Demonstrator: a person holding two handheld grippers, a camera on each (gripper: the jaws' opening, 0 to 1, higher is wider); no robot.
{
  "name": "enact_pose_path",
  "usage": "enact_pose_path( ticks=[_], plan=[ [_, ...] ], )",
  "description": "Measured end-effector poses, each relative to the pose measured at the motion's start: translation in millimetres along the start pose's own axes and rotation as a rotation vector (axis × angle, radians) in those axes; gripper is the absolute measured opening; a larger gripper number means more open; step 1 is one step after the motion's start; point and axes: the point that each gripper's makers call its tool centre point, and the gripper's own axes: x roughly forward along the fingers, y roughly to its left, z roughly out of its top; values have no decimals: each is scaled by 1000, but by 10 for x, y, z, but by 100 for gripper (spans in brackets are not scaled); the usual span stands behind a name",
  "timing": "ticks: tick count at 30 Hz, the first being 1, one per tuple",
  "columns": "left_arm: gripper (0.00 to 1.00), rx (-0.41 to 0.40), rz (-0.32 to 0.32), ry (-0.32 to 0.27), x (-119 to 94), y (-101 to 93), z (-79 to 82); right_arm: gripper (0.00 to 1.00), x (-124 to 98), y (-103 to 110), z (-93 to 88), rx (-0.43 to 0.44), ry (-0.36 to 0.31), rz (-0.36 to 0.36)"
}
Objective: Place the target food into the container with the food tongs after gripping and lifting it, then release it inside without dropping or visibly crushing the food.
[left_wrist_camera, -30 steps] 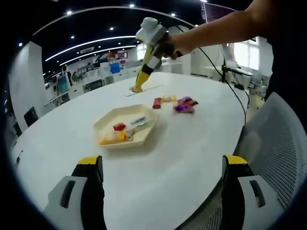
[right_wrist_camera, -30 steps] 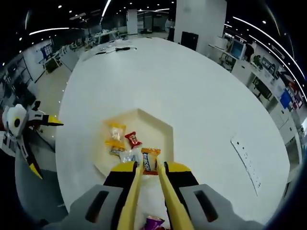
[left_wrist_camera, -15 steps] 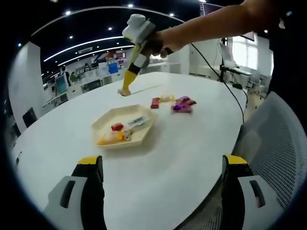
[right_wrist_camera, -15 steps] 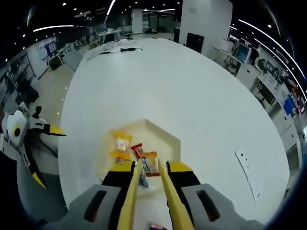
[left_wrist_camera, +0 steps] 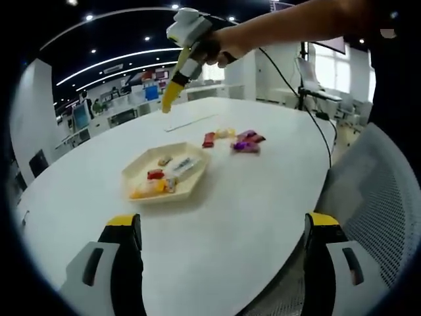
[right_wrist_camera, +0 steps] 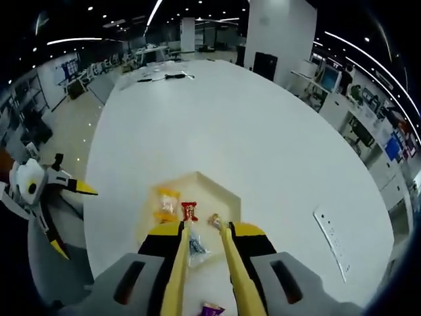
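A cream hexagonal tray sits on the white table and holds several wrapped candies. In the right gripper view, my right gripper hovers high over the tray, jaws narrowly open with nothing between them. A small orange candy lies in the tray beside a red one and a yellow one. In the left gripper view, a person's hand holds the right gripper above the tray's far side. My left gripper stands wide open near the table's front edge, also seen as the left gripper.
Loose candies, red, yellow and purple, lie on the table beyond the tray. A thin white strip lies flat farther out. A grey mesh chair stands at the table's right edge. An office with desks lies behind.
The right gripper has risen away from the tray. The orange candy that sat between its jaw tips now lies in the tray. The left gripper has stayed put.
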Motion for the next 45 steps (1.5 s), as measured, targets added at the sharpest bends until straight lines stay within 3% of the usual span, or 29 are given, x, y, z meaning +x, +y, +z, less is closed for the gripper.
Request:
enact_pose_path(
  ticks=[3, 14, 18, 29, 37, 39, 45],
  plan=[
    [99, 38, -57, 20, 25, -129, -44, 26, -148, -43, -57, -2, -10, -5],
    [99, 26, -20, 17, 19, -28, -60, 27, -475, -167, -441, -2, -35, -12],
    [99, 17, -2, 13, 4, -11, -41, 27, -520, -227, -628, -23, -8, -17],
    [99, 15, -41, 4, 19, -117, -19, 28, -821, -453, -919, 46, 4, -58],
    [99, 30, -54, 21, -9, -90, -99, 28, -864, -537, -1166, 49, 10, -79],
    [99, -14, -25, 8, -18, -19, -61, 28, -858, -560, -1231, 50, 14, -92],
    [99, 14, -53, 12, 4, -111, -51, 29, -908, -623, -1382, 91, 27, -120]
  ],
)
